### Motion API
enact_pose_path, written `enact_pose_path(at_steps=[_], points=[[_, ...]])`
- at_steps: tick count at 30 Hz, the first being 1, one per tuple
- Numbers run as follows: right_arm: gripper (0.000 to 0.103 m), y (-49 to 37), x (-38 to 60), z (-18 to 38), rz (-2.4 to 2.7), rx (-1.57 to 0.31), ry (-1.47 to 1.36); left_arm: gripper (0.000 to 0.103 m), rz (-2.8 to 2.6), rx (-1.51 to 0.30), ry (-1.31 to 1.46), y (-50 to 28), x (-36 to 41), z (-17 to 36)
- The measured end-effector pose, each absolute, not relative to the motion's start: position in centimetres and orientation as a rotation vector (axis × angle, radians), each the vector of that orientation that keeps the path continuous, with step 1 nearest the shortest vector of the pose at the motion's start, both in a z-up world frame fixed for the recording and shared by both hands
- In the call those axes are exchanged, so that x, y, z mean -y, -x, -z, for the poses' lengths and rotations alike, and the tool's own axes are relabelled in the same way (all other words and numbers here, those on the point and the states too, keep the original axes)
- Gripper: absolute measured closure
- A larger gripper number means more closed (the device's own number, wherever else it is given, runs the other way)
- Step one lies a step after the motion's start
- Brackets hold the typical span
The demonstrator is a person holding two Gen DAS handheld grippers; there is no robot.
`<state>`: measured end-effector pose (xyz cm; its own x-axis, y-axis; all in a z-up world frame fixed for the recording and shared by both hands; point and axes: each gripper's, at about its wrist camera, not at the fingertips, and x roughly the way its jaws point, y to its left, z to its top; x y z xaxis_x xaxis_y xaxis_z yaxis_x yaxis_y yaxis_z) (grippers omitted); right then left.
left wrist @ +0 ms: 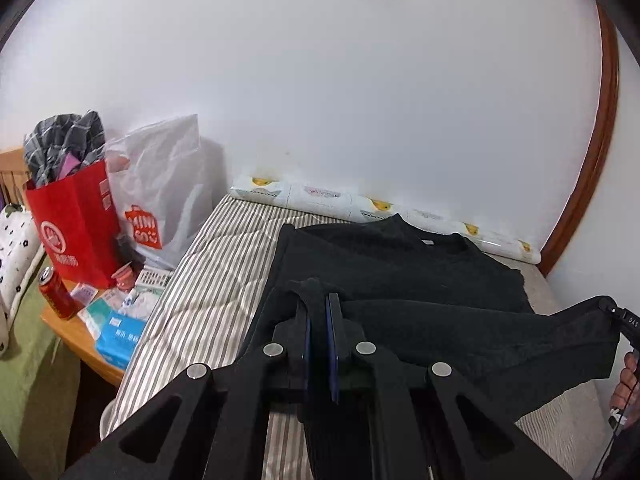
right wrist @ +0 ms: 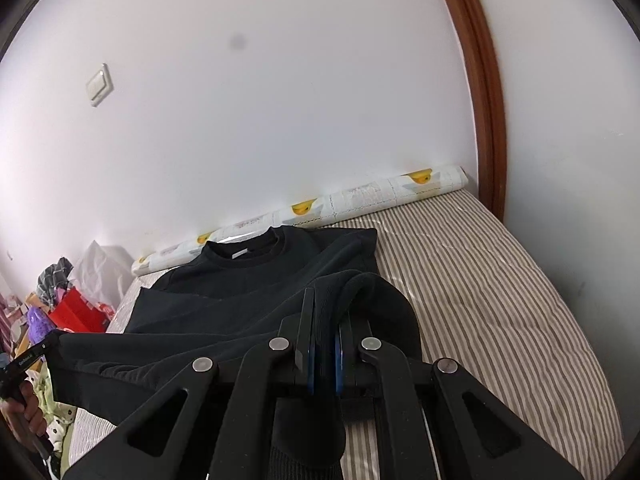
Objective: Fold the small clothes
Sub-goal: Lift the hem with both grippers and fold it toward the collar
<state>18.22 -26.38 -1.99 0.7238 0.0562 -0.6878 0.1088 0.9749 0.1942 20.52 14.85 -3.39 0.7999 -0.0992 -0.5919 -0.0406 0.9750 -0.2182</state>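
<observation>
A black sweatshirt [left wrist: 400, 272] lies on the striped mattress [left wrist: 224, 248], collar towards the wall. My left gripper [left wrist: 319, 300] is shut on the sweatshirt's lower hem at its left corner, and the cloth drapes over the jaws. My right gripper [right wrist: 326, 304] is shut on the hem at the right corner of the sweatshirt [right wrist: 248, 280]. The hem hangs stretched between the two grippers, lifted off the mattress [right wrist: 480, 272] and carried over the body of the garment. Each view shows the other gripper at its edge, the right gripper [left wrist: 612, 308] and the left gripper [right wrist: 44, 350], with a hand on it.
A rolled duck-print mat [right wrist: 360, 200] lies along the wall behind the collar. Left of the bed, a wooden bedside table [left wrist: 76, 332] carries a red paper bag [left wrist: 76, 220], a white plastic bag [left wrist: 164, 192], a red can [left wrist: 56, 292] and tissue packs. A brown door frame [right wrist: 484, 100] stands at the right.
</observation>
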Motion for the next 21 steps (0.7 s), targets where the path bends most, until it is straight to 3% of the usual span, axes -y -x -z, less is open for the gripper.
enact_pose_path(at_steps=[21], points=[[0.096,-28.9,27.2,12.3,0.103,-0.897,-0.222,0.095,0.009,-0.804,0.212,-30.7,-14.7,10.6]])
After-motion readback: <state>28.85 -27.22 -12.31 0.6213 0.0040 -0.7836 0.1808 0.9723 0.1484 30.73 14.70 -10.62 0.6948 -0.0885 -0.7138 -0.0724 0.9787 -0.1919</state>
